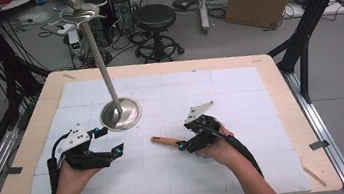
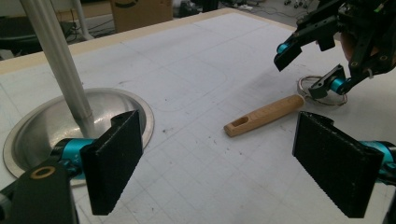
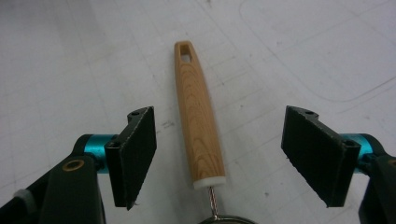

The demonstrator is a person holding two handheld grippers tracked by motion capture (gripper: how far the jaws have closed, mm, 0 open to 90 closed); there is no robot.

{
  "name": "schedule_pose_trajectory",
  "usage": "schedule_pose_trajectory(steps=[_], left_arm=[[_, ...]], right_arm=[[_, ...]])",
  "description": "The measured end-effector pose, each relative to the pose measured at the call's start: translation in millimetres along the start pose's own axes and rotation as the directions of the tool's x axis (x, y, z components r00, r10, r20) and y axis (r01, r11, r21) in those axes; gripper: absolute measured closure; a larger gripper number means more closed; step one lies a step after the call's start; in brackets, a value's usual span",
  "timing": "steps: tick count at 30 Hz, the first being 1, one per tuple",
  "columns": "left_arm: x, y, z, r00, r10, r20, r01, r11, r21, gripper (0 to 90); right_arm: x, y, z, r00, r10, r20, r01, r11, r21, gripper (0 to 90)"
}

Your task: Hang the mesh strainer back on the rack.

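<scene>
A wooden handle (image 3: 198, 119) with a slot at its far end and a thin wire running to a metal ring (image 2: 322, 88) at its near end lies flat on the white mat (image 1: 240, 93), near the middle of the table, and the right gripper (image 1: 189, 143) stands over its ring end with both pads apart from the wood, jaws wide and holding nothing. To the left, the left gripper (image 1: 107, 140) rests low on the mat with its jaws also spread and empty, just beside the round steel base (image 1: 121, 115) of a tilted metal pole (image 1: 99, 56).
</scene>
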State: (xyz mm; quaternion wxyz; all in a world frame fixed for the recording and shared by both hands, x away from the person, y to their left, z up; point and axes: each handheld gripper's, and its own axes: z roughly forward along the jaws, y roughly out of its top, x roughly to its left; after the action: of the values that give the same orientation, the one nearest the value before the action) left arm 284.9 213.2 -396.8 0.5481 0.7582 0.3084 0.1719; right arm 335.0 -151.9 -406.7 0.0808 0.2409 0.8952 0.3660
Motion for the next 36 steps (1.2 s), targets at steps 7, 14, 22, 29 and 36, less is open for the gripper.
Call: schedule_pose_trajectory(steps=[7, 14, 22, 29, 36], left_arm=[[0.0, -0.9, 0.7, 1.0000, 0.000, -0.004, 0.000, 1.0000, 0.009, 16.8], [0.0, -2.0, 1.7, 1.0000, -0.002, -0.006, 0.002, 0.9999, 0.016, 16.8], [-0.3, -3.1, 3.0, 0.9999, -0.003, -0.016, 0.003, 0.9997, 0.026, 17.0], [-0.8, -3.4, 3.2, 0.9997, 0.001, -0.025, 0.000, 0.9994, 0.033, 17.4], [-2.5, -2.0, 2.2, 0.9997, 0.007, -0.024, -0.007, 0.9996, 0.027, 17.6]], right_arm=[[0.8, 1.5, 8.9, 0.9997, -0.025, 0.003, 0.025, 0.9943, 0.104, 33.2], [-1.0, -0.5, 11.6, 0.9997, -0.023, -0.004, 0.023, 0.9884, 0.150, 39.2], [1.6, 1.5, 14.7, 0.9984, -0.052, -0.021, 0.055, 0.9780, 0.201, 52.4], [3.3, 0.3, 17.3, 0.9982, -0.051, -0.031, 0.057, 0.9704, 0.235, 62.5], [4.0, 0.3, 16.0, 0.9985, -0.045, -0.031, 0.051, 0.9703, 0.237, 66.7]])
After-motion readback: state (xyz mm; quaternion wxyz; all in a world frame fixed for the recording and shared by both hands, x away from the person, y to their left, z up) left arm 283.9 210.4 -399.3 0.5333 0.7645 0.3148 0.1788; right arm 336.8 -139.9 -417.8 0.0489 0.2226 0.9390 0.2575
